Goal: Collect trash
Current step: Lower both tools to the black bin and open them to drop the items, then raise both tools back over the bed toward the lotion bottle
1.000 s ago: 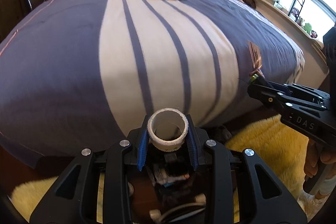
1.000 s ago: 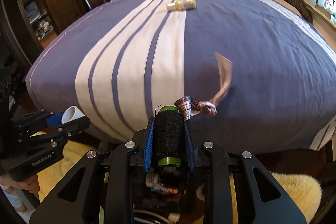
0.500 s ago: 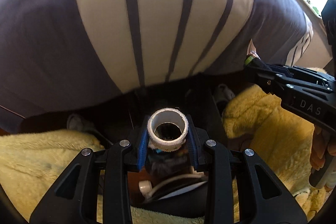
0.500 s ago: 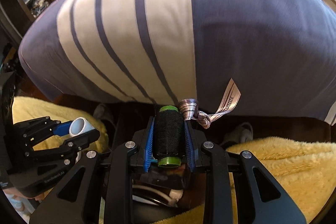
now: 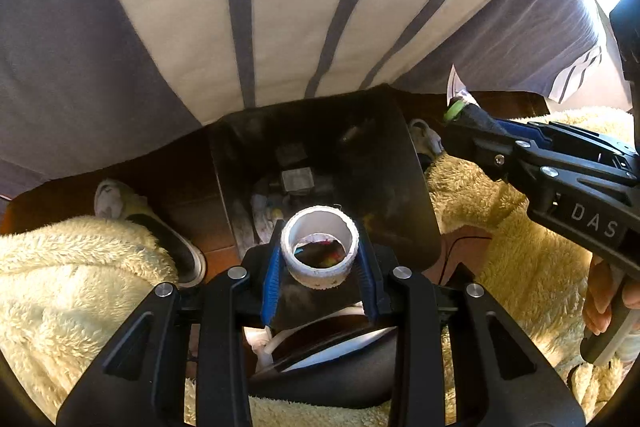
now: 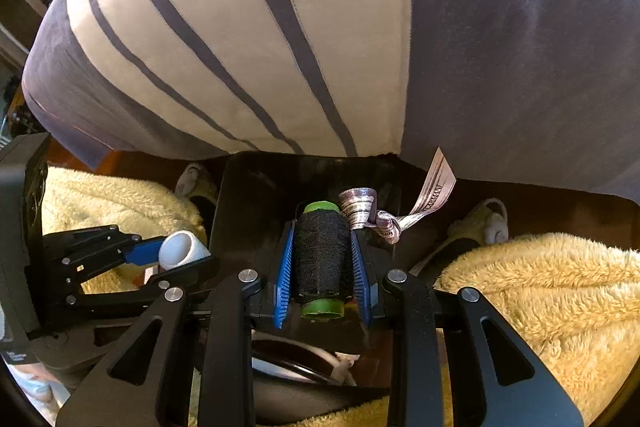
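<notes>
My left gripper (image 5: 319,253) is shut on a short white tape roll (image 5: 316,277), its hollow end facing the camera. It hangs over the open black bin (image 5: 384,155), which holds several scraps. In the right wrist view my right gripper (image 6: 322,231) is shut on a black thread spool (image 6: 322,259) with green ends. A silvery ribbon (image 6: 362,211) with a printed tail sticks out beside its right finger. This gripper also hangs over the bin (image 6: 256,195). Each gripper shows in the other's view: the right gripper (image 5: 460,115) at the right, the left gripper (image 6: 180,255) at the left.
The bed's purple and cream striped cover (image 5: 280,7) overhangs just behind the bin. A person's yellow fluffy robe (image 5: 72,287) flanks the bin on both sides, with slippered feet (image 5: 116,195) on the brown floor. A hand (image 5: 604,291) grips the right handle.
Both grippers have come down and tipped downward. The view has swung from the bed top to the bin at the bed's foot. Both grips are unchanged.
</notes>
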`<state>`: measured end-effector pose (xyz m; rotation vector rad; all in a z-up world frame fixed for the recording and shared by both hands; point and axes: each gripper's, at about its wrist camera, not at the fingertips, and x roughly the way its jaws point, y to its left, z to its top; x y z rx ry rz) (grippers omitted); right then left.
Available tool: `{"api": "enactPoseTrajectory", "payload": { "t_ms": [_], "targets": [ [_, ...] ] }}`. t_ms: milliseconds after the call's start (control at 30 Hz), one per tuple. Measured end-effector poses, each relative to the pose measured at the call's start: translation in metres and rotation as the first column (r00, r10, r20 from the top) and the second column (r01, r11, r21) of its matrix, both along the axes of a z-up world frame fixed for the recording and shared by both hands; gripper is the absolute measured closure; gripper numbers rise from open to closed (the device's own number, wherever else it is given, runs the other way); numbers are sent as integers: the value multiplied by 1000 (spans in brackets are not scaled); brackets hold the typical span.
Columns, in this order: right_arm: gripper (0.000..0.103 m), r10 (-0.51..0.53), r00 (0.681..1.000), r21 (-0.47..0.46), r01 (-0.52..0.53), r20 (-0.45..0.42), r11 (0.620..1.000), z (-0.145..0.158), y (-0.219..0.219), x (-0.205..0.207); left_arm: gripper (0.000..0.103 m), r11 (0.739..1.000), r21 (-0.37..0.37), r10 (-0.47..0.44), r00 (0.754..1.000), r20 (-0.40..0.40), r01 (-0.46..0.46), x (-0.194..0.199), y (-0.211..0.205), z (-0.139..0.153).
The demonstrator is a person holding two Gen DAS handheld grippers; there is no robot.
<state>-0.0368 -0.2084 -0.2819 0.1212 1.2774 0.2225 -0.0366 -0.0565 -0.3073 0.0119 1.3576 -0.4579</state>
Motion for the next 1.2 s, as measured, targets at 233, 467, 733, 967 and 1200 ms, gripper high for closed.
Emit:
{"api": "enactPoseTrajectory", "payload": {
  "t_ms": [233, 467, 733, 967, 1200],
  "targets": [
    [72, -7, 1000, 24, 7, -2, 1000, 0, 1, 2, 71, 1000, 5, -4, 1000, -6, 4, 2, 1, -5],
    [52, -47, 998, 17, 47, 47, 999, 18, -8, 0, 47, 999, 33, 26, 998, 52, -27, 1, 7, 11],
    [13, -135, 955, -35, 150, 266, 988, 96, -41, 4, 21, 998, 27, 44, 970, 239, -52, 9, 20, 82],
    [8, -154, 897, -39, 187, 415, 982, 160, -55, 34, 18, 997, 5, 68, 907, 416, -77, 40, 26, 162],
    [8, -171, 871, -34, 209, 461, 977, 190, -68, 77, 18, 994, 14, 90, 869, 486, -111, 92, 28, 200]
  ]
}}
